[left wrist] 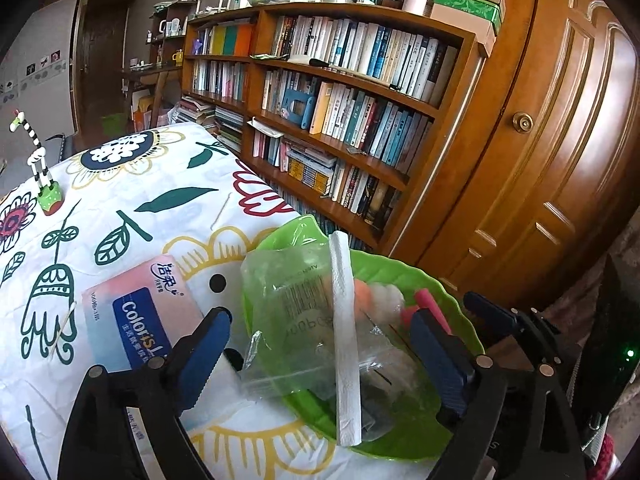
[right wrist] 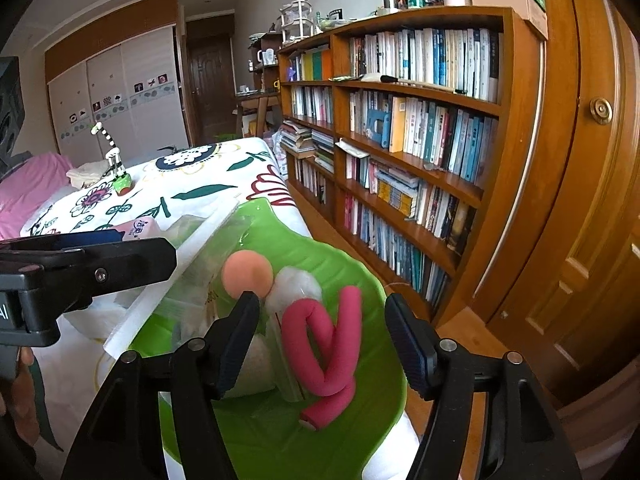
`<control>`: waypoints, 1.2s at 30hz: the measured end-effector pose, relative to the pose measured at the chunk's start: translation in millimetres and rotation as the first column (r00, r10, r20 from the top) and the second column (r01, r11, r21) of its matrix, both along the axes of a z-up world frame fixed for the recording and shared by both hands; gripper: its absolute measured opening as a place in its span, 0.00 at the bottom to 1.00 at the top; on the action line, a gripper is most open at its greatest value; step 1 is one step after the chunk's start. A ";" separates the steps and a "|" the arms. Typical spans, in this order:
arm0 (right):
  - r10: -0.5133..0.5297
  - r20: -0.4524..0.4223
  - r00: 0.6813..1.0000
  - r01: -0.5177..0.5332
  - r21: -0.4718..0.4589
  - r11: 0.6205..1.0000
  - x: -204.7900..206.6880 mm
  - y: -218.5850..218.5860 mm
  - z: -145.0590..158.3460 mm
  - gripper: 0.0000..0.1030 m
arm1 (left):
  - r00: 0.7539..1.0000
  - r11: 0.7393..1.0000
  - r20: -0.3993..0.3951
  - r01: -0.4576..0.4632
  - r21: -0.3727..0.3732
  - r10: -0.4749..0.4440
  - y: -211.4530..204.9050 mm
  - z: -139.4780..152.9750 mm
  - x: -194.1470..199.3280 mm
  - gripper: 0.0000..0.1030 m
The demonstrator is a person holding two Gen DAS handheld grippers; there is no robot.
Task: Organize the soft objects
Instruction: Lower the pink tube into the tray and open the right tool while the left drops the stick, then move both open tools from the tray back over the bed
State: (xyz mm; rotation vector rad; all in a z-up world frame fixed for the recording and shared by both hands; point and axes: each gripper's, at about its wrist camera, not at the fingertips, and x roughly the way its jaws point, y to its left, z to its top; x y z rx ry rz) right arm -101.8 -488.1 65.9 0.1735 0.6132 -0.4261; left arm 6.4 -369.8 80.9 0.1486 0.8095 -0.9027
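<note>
A green leaf-shaped tray (left wrist: 384,272) lies at the right edge of the flowered tablecloth. A clear zip bag (left wrist: 296,312) with a white seal strip rests across the tray's left rim. My left gripper (left wrist: 320,320) stands wide open around the bag, its blue pads clear of it. In the right wrist view the tray (right wrist: 360,276) holds a twisted pink foam roller (right wrist: 328,344), a peach round puff (right wrist: 247,272) and a white cotton wad (right wrist: 294,286). My right gripper (right wrist: 322,312) is open astride the roller, not touching it.
A pink and blue tissue pack (left wrist: 140,312) lies left of the tray. A striped animal figurine in a green pot (left wrist: 48,196) stands at the far left. A wooden bookcase (left wrist: 360,120) and a door (left wrist: 560,160) rise beyond the table's right edge.
</note>
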 end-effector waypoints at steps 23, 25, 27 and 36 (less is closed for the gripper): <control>0.051 0.046 0.998 -0.049 -0.031 0.998 21.8 33.2 25.6 0.68 | 0.993 0.996 0.080 -0.087 -0.021 0.088 44.7 13.9 6.4 1.00; 0.060 0.047 0.997 -0.058 -0.039 0.998 26.0 37.8 28.2 0.68 | 0.992 0.995 0.081 -0.096 -0.025 0.098 49.0 14.4 8.2 1.00; 0.070 0.047 0.996 -0.068 -0.045 0.997 29.9 42.4 30.3 0.68 | 0.991 0.994 0.081 -0.107 -0.030 0.109 54.2 14.8 10.3 1.00; 0.129 0.031 0.991 -0.127 -0.072 0.989 50.9 72.6 35.8 0.68 | 0.982 0.986 0.088 -0.163 -0.037 0.166 82.1 14.3 19.9 1.00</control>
